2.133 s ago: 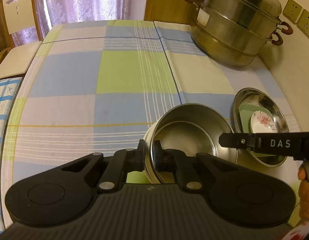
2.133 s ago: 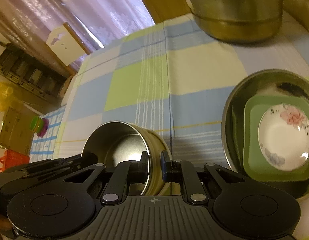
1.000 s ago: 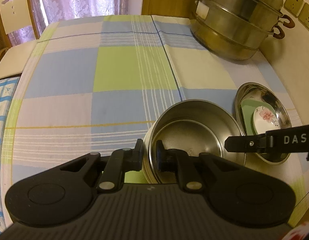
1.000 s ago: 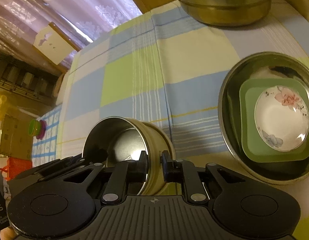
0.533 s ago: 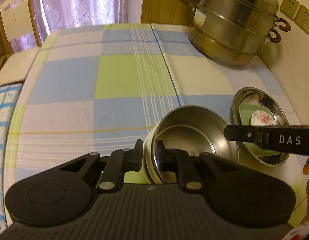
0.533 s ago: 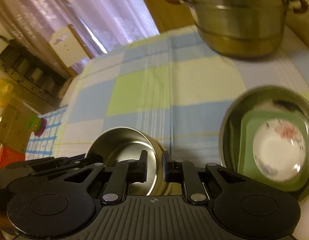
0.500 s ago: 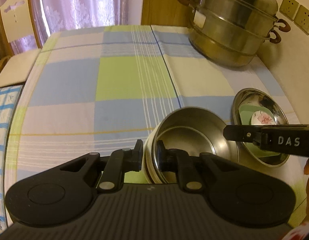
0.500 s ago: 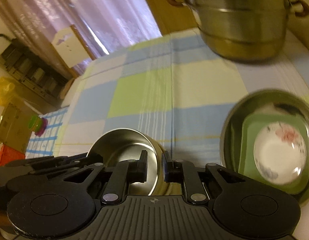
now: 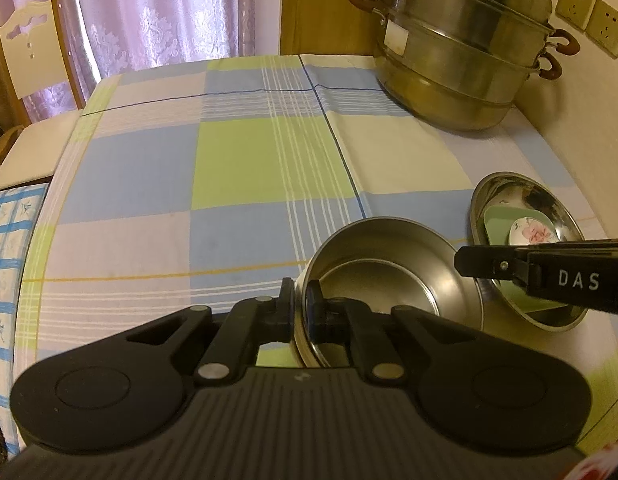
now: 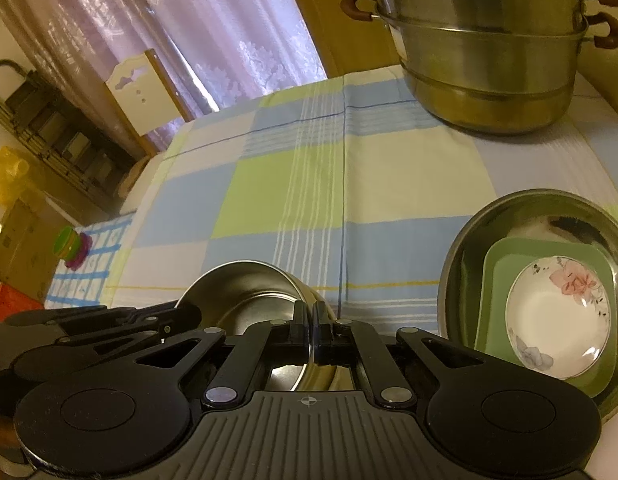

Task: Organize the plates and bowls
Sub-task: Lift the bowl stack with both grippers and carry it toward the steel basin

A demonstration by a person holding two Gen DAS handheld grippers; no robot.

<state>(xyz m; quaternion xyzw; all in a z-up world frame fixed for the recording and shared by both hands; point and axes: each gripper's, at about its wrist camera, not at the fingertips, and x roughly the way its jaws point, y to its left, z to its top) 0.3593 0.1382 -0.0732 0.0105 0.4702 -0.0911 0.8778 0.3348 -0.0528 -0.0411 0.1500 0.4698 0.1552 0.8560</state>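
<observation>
Here, the left claw and right claw are both gripping the round steel bowl's rim on opposite sides; its underside is lying hidden.

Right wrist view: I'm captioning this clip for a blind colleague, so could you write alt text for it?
The right gripper is clamped on the rim of a steel bowl, with the left gripper at the bowl's far side. To the right, a wide steel basin holds a green square plate and a floral dish; a stacked steamer pot stands at the back of the checked tablecloth.
</observation>
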